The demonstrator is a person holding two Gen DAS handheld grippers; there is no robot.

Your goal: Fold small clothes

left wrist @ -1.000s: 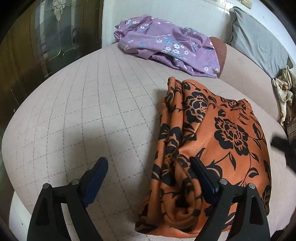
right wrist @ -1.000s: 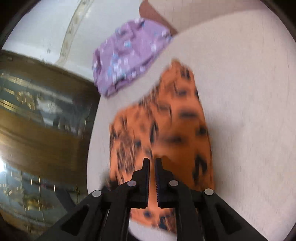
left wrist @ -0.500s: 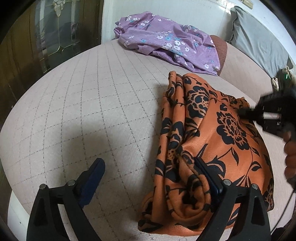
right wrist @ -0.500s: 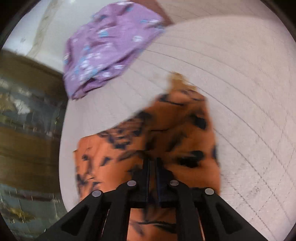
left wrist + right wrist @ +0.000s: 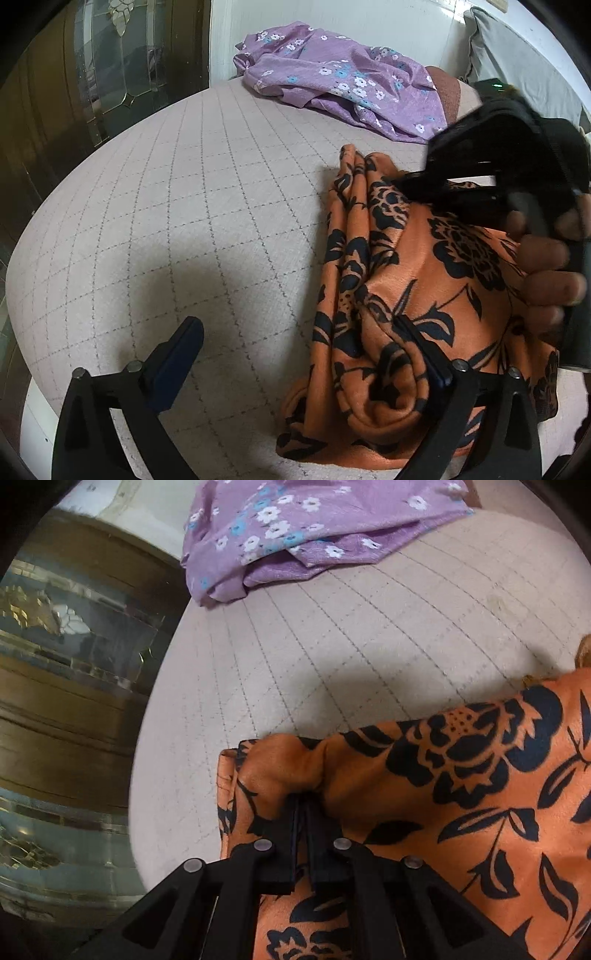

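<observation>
Right gripper [image 5: 303, 808] is clamped on the orange floral garment [image 5: 424, 295] lying on the bed [image 5: 184, 221]; left gripper [image 5: 306, 354], just opened wide, holds nothing. A fold is probably being drawn next.

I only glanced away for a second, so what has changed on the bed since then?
The right gripper, fingers shut, swept in over the orange floral garment toward its far corner. The left gripper has just been opening wider; it pinches nothing. The orange garment and the purple floral garment stayed put.
</observation>
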